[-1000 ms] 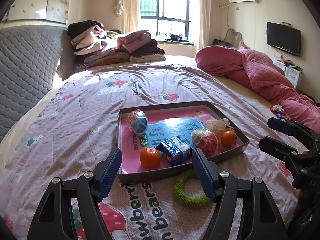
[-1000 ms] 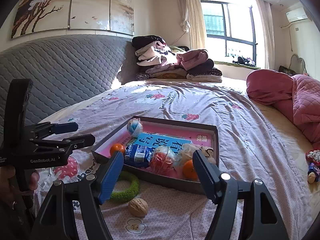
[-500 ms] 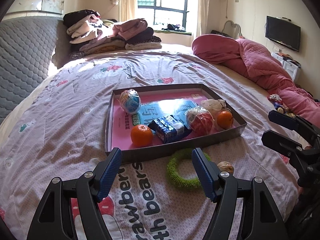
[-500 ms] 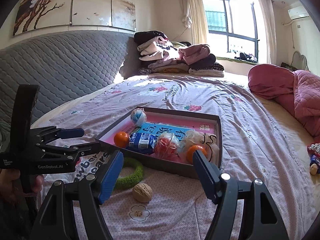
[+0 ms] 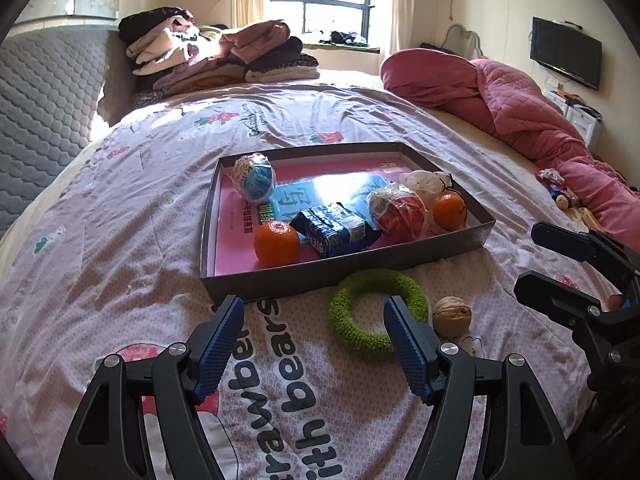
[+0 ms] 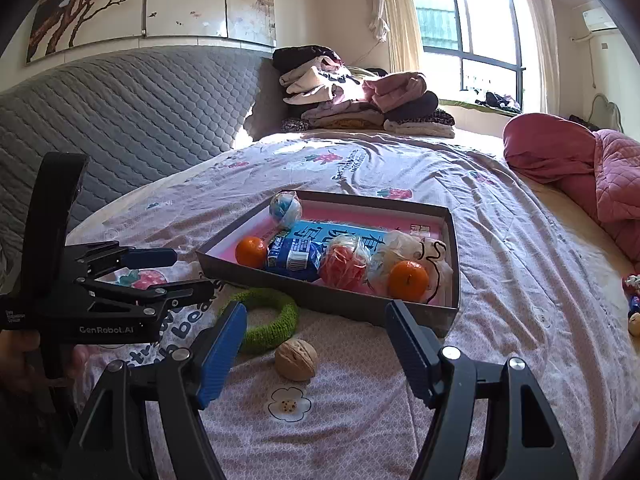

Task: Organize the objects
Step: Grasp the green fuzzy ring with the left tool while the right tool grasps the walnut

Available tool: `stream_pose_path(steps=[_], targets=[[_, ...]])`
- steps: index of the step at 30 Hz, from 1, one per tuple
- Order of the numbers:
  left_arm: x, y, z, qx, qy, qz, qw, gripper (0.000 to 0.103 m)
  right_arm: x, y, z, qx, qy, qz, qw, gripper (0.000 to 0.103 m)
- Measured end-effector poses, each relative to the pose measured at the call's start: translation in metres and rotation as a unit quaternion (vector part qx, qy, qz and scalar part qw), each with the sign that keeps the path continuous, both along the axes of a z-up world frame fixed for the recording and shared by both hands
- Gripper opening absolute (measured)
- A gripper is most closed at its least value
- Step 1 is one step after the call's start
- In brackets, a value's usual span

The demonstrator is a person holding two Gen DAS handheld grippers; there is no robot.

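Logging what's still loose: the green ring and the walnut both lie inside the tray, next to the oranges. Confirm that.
Not right. The green ring and the walnut lie on the bedspread in front of the tray, outside its near wall; the ring sits close against that wall. Both wrist views show it. The oranges are inside the tray.

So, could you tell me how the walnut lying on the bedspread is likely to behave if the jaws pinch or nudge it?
The walnut is round and lies loose on the soft bedspread, so a nudge would probably roll it, perhaps toward the green ring beside it. Its shell looks hard and ridged, so it should stay stiff and grip fairly well. Being small, it could pop out of an off-centre pinch.
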State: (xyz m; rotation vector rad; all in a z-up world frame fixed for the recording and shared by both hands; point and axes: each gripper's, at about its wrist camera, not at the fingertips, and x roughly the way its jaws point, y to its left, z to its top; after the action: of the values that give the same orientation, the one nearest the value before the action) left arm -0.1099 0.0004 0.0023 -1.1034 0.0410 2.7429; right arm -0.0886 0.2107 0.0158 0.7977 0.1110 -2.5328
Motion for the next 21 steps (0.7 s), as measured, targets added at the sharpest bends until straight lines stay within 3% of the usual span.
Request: stream_pose_path(steps=[21], targets=[[0.003, 0.01, -0.017, -0.015, -0.034, -0.017, 0.9992, 0.074, 0.005, -0.015, -0.023, 0.031, -0.035, 0.019, 0.999, 0.071]])
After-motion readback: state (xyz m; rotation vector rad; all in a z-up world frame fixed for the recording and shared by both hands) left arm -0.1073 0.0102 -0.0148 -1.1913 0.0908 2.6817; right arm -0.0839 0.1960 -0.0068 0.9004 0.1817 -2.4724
